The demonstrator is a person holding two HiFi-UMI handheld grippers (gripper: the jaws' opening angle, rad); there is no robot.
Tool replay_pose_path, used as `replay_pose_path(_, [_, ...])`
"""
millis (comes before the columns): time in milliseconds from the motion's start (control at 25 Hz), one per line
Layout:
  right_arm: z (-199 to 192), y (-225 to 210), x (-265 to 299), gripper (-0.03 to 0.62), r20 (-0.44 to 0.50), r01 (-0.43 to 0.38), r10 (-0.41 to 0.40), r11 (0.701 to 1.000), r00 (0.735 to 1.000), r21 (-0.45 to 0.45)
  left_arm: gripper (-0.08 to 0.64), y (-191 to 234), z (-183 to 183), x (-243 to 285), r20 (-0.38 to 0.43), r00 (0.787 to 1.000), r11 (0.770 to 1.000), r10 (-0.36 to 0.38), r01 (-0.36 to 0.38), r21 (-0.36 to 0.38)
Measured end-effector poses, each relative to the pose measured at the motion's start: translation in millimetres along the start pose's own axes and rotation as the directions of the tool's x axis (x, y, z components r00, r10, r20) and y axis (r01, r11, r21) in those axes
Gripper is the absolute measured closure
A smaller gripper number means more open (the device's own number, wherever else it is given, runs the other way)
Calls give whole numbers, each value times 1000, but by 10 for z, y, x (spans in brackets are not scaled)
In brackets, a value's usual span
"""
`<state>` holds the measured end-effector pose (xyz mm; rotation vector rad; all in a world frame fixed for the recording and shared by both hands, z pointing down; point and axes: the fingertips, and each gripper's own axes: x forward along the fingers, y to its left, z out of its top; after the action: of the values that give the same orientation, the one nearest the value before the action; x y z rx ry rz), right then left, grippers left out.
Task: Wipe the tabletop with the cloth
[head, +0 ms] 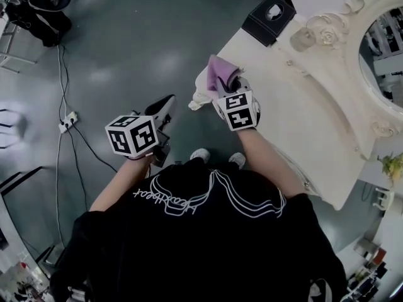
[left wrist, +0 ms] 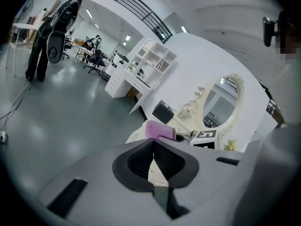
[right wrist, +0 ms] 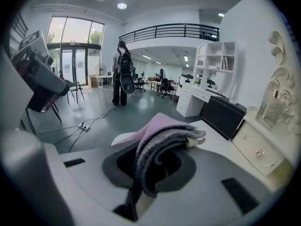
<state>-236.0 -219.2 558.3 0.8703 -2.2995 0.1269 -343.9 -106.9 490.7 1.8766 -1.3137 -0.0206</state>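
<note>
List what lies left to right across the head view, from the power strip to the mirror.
power strip → left gripper → cloth → black box → bottle → mirror

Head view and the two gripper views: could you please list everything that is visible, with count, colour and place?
Carved white dressing table: one, white, right side.
Folded pink fabric cloth: one, pink, clamped in the right gripper at the table's edge.
Black rectangular box: one, black, on the table's far end.
Oval mirror in carved white frame: one, behind the table.
Clear glass bottle: one, clear, on the table near the mirror.
White power strip: one, white, on the grey floor, left.
Left gripper: one, jaws together, empty, over the floor.
Right gripper: one, shut on the cloth.
</note>
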Motion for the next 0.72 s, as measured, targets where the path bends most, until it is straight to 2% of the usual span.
replay_pose_path(240, [-52,-7,56,541,-43,25,-28,997,999,-73,555,-4,-2,6,-18,1000,1000,-1,1,14])
replay_pose_path(720, [-120,-21,68,543,-61,26,-31,997,998,-73,555,-97,51,72,-22,999,999,-41,42,36])
